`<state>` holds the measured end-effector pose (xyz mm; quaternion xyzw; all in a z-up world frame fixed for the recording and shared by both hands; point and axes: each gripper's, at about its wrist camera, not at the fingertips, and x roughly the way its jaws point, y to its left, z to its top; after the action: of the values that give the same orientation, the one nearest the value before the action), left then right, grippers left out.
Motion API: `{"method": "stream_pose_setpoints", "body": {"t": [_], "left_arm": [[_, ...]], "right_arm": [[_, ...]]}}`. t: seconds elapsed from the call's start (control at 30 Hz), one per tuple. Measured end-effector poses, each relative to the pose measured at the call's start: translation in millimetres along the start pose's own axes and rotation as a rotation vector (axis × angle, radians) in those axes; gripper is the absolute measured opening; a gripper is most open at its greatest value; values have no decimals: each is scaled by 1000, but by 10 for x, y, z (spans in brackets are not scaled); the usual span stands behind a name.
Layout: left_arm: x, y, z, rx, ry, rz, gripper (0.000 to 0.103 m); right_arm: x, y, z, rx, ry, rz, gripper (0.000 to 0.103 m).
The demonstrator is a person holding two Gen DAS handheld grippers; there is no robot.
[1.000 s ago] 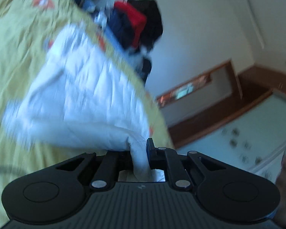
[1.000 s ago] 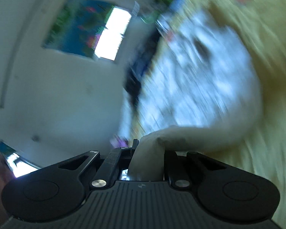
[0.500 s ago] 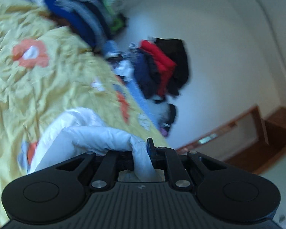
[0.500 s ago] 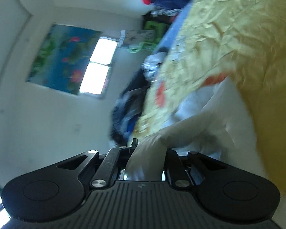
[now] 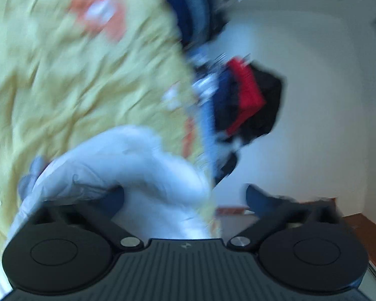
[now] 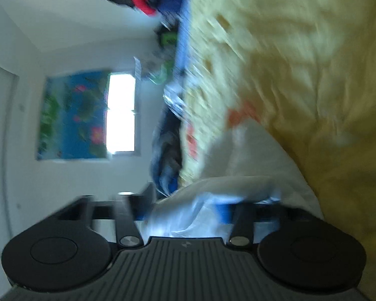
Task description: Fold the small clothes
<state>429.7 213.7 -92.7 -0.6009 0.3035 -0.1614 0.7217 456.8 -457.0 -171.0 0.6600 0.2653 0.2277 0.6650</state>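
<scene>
Lying near bedspread [image 5: 50,80] edge: garment [image 5: 148,175].

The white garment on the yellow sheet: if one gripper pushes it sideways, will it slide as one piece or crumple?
The white garment probably crumples: it already lies in soft, rounded folds, so it looks floppy. It seems thin and light. The wrinkled yellow sheet may drag along with it. Both grippers' jaws are opening, with cloth between them but not pinched.

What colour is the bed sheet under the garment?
Yellow with orange-and-white patches, clearest in the left wrist view: bed sheet.
</scene>
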Motion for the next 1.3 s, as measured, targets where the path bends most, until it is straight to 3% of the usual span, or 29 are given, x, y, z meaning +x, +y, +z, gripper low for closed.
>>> {"method": "stream_pose_setpoints", "body": {"t": [0.03,0.1,0.17,0.27,0.33,0.4,0.47,0.63,0.7,0.8,0.9,1.0,1.07,1.3], "left_arm": [[-112,-130,-10,44,-23,-20,103],[-342,-409,-82,162,-103,3,103],[-518,-742,-333,403,-292,149,103],[-373,-1080,-906,849,-545,405,103],[-102,-1114,-1188,1023,-609,495,103],[246,-1066,-1308,1112,-583,552,103],[648,-986,-1292,1138,-505,629,103],[1469,-688,-1106,1182,-217,854,103],[1609,-576,-982,1139,-158,884,103],[1686,-414,-768,1004,-81,854,103],[1712,-303,-676,948,-48,820,103],[1739,-232,-756,987,-70,824,103],[1769,-239,-752,994,-80,830,103],[1788,-240,-727,985,-103,818,103]], "right_arm": [[-41,90,-12,-38,-26,3,87],[-119,325,-72,-156,-61,-44,88],[-135,608,-217,-333,-82,-120,85],[69,1084,-649,-759,-97,-323,83],[274,1240,-903,-971,-70,-408,75],[554,1284,-1014,-1061,4,-451,68],[875,1233,-1032,-1100,68,-524,57],[1328,882,-833,-1086,137,-706,46],[1349,737,-751,-1035,146,-701,45],[1325,513,-654,-964,137,-642,43],[1250,417,-637,-940,105,-580,41],[1202,385,-574,-904,86,-545,36],[1205,363,-547,-891,74,-541,31],[1175,342,-509,-863,62,-522,29]]}}
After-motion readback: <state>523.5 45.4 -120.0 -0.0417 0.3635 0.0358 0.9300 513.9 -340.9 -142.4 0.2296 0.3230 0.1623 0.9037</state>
